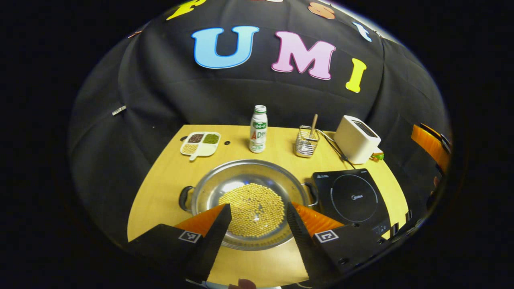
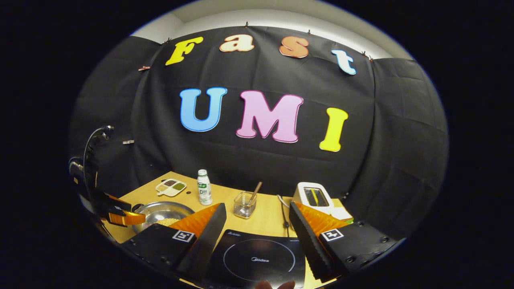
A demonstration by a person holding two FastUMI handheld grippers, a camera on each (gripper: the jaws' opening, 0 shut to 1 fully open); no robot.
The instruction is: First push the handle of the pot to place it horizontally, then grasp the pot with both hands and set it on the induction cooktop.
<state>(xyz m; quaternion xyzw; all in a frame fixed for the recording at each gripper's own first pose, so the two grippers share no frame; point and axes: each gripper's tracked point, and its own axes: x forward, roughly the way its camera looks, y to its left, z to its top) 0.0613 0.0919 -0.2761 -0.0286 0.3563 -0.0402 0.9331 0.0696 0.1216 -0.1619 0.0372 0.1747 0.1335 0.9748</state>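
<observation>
A wide steel pot [image 1: 241,178] holding yellow beans [image 1: 252,208] sits on the wooden table, one dark handle at its left [image 1: 184,198] and one at its right [image 1: 311,192]. My left gripper [image 1: 257,228] hovers open over the pot's near rim, touching nothing. The black induction cooktop [image 1: 351,196] lies just right of the pot. In the right gripper view, my right gripper [image 2: 257,237] stands open above the cooktop [image 2: 259,259], with the pot [image 2: 160,212] at the left and the left gripper [image 2: 120,216] over it.
Along the table's back stand a divided dish of grains [image 1: 200,144], a drink bottle [image 1: 258,129], a wire holder with a wooden stick [image 1: 306,141] and a white toaster [image 1: 356,138]. A cord [image 1: 335,147] runs from the toaster toward the cooktop.
</observation>
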